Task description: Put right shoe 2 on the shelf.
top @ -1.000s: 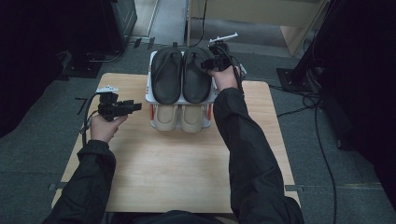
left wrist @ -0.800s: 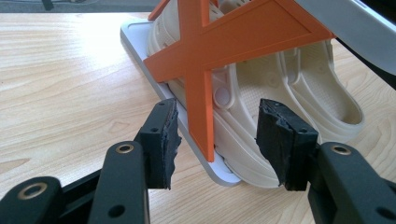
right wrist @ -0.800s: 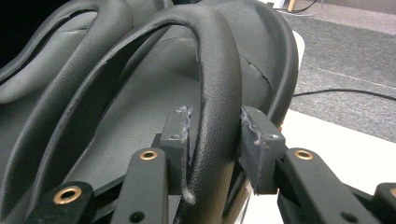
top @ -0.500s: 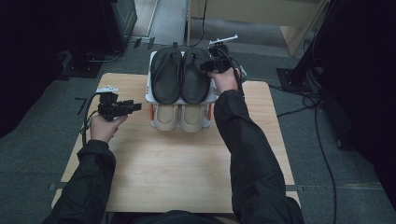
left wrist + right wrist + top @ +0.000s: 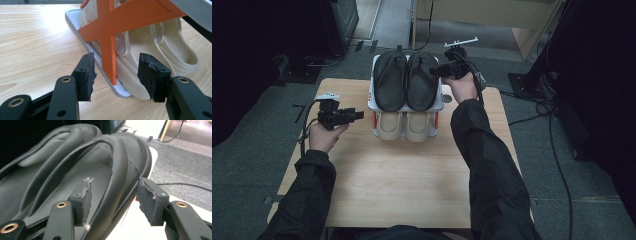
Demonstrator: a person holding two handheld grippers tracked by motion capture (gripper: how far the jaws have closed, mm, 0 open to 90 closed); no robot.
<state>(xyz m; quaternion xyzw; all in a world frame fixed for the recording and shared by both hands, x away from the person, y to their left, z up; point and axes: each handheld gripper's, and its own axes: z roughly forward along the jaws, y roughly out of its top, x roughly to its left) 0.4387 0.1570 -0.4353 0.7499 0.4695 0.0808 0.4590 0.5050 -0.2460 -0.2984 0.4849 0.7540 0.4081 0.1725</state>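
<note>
Grey carpet surrounds the pale wooden tabletop, cables trailing at its right. At the far edge stands a white two-tier shoe rack with an orange cross-brace on its side. Upper tier: a pair of black sandals, side by side, matte, with broad curved straps. Lower tier: a pair of cream clogs, toes toward me, moulded and ribbed at the sole.

My right claw sits at the right black sandal; its jaws have just been opening and now stand wide, the sandal's outer rim between the pads but not pressed (a visible gap on both sides).

My left claw hovers left of the rack, jaws wide, holding nothing, aimed at the lower tier's near corner.
</note>
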